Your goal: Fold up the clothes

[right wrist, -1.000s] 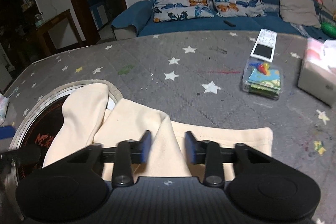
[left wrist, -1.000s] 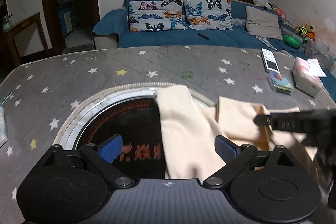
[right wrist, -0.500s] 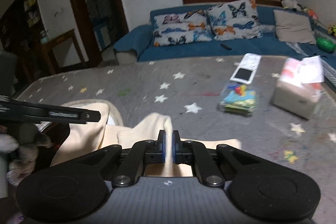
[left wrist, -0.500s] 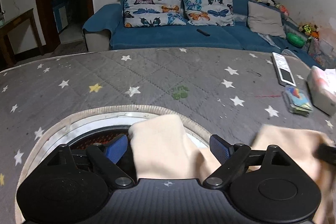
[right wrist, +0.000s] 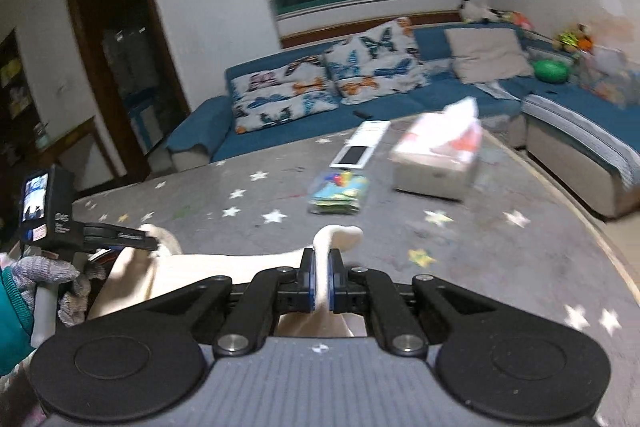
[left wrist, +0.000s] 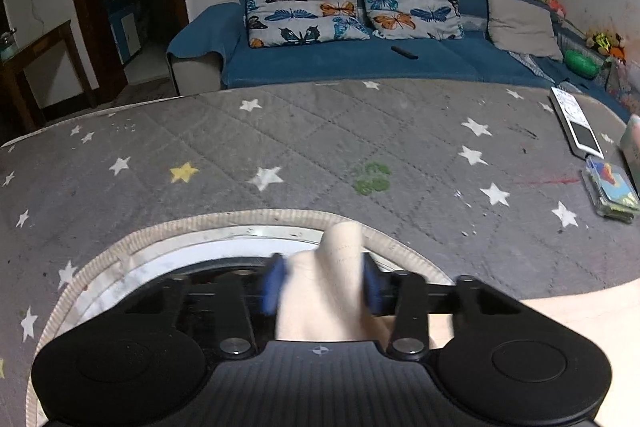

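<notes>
A cream garment (left wrist: pixel 328 291) lies on the grey star-patterned table cover (left wrist: pixel 320 147). My left gripper (left wrist: pixel 322 287) is closing around a bunched fold of it, with the blue pads (left wrist: pixel 272 287) blurred and touching the cloth on both sides. In the right wrist view my right gripper (right wrist: pixel 320 285) is shut on another fold of the garment (right wrist: pixel 336 239) and holds it raised above the table. The left gripper (right wrist: pixel 120 237) and a gloved hand (right wrist: pixel 52 279) show at the left of that view, by the cloth.
A round opening with a pale rim (left wrist: pixel 180 239) lies under the left gripper. A tissue box (right wrist: pixel 436 163), a clear box of coloured items (right wrist: pixel 340 195) and a white remote (right wrist: pixel 360 147) sit at the far right. A blue sofa (left wrist: pixel 360 55) stands beyond the table.
My left gripper has moved onto the cloth end and narrowed from wide open onto it. My right gripper shut on its fold and lifted it up and to the right.
</notes>
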A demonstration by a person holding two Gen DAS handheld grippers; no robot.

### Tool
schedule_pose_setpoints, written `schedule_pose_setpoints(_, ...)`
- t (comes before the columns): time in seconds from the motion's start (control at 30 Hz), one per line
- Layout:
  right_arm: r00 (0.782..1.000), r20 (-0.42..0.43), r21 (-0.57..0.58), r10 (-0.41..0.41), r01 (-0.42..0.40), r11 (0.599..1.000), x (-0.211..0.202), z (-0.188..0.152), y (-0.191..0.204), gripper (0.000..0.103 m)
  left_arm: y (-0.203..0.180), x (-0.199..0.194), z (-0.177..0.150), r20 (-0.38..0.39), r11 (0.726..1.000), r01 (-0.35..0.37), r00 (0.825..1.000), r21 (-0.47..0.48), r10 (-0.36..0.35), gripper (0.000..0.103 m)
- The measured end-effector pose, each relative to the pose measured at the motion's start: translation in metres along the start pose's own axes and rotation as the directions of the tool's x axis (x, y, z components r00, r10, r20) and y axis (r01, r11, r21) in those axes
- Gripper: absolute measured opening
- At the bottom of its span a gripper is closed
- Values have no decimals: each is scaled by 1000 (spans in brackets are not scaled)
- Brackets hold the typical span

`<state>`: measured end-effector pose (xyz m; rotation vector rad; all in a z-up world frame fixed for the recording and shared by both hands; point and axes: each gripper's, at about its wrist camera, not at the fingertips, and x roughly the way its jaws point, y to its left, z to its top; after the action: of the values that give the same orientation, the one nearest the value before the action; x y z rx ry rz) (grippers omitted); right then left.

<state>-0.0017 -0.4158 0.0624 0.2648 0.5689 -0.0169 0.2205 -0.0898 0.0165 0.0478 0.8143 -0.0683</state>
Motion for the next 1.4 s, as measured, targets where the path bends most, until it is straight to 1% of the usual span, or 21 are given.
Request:
schedule_pose_setpoints(0.03, 1000, 3, 16, -8, 8, 1000, -4, -3, -4, 5, 5, -2, 0, 1, 1000, 11, 1000, -16, -11, 23)
schedule_pose_setpoints(0.1, 999, 14, 49, -34, 33, 998, -15, -10, -13, 5, 14, -6, -1, 8, 998, 29, 1000, -49, -29, 18)
schedule_pose_setpoints(0.2, 998, 21, 84, -63, 61, 995, -28, -19, -23, 5, 28, -21, -3, 41, 994, 49, 998, -95, -45, 17)
schedule_pose_setpoints(0.43, 994, 39, 154, -107, 100, 983, -56, -37, -38, 5, 62, -76, -11, 150, 980, 86, 987, -181, -59, 16)
schedule_pose_setpoints(0.57, 991, 54, 177, -122, 111, 978, -70, -43, -44, 5, 85, -116, -23, 217, 970, 108, 974, -220, -59, 16)
schedule_pose_setpoints(0.73, 989, 65, 192, -135, 120, 974, -81, -48, -49, 5, 119, -175, -50, 311, 950, 139, 949, -280, -47, 16)
schedule_pose_setpoints(0.8, 988, 69, 197, -138, 122, 973, -85, -51, -51, 5, 136, -197, -65, 336, 939, 139, 941, -315, -26, 16)
schedule_pose_setpoints(0.87, 987, 72, 202, -142, 125, 971, -90, -56, -52, 5, 154, -217, -81, 348, 925, 130, 937, -357, 2, 16)
schedule_pose_setpoints(0.93, 987, 72, 206, -144, 126, 970, -93, -59, -54, 5, 172, -233, -99, 349, 910, 115, 937, -398, 34, 16)
schedule_pose_setpoints(1.0, 987, 67, 208, -145, 128, 970, -96, -64, -56, 5, 188, -242, -117, 330, 901, 83, 942, -426, 69, 16)
schedule_pose_setpoints(1.03, 987, 62, 208, -147, 131, 969, -97, -66, -56, 5, 192, -244, -125, 317, 900, 66, 945, -431, 82, 16)
schedule_pose_setpoints(1.13, 987, 31, 200, -155, 146, 969, -97, -74, -59, 5, 207, -237, -150, 236, 888, -2, 964, -459, 125, 16)
schedule_pose_setpoints(1.17, 987, 20, 197, -158, 151, 969, -98, -77, -60, 5, 212, -232, -157, 201, 879, -19, 971, -477, 130, 16)
schedule_pose_setpoints(1.27, 986, -17, 191, -169, 169, 967, -101, -85, -65, 8, 219, -223, -173, 133, 870, -66, 980, -488, 149, 16)
schedule_pose_setpoints(1.33, 983, -34, 183, -181, 184, 966, -106, -89, -68, 12, 219, -219, -181, 92, 869, -85, 985, -488, 148, 16)
schedule_pose_setpoints(1.4, 978, -39, 169, -203, 207, 964, -112, -91, -72, 12, 216, -218, -185, 66, 873, -91, 988, -479, 139, 20)
